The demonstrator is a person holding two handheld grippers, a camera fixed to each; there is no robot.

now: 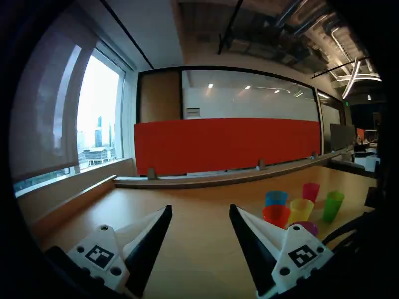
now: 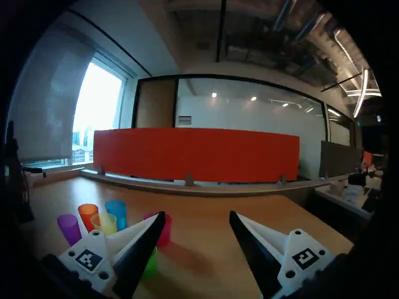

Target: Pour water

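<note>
Several coloured plastic cups stand grouped on a wooden table (image 1: 199, 234). In the left gripper view they sit to the right of my left gripper (image 1: 200, 212): a blue cup (image 1: 276, 198), an orange cup (image 1: 276, 215), a yellow cup (image 1: 300, 209), a pink cup (image 1: 310, 191), a green cup (image 1: 333, 205) and a purple cup (image 1: 306, 226). That gripper is open and holds nothing. In the right gripper view the purple cup (image 2: 69, 228), orange cup (image 2: 88, 215), yellow cup (image 2: 106, 223) and blue cup (image 2: 116, 213) stand left of my right gripper (image 2: 196, 217), also open and holding nothing. Its left finger partly hides the pink cup (image 2: 166, 230) and green cup (image 2: 151, 263).
A red partition panel (image 1: 224, 143) runs along the table's far edge. A window with a blind (image 1: 95, 119) is on the left. Other desks with items (image 2: 356, 187) lie to the right. A dark object (image 2: 15, 184) stands at the table's left end.
</note>
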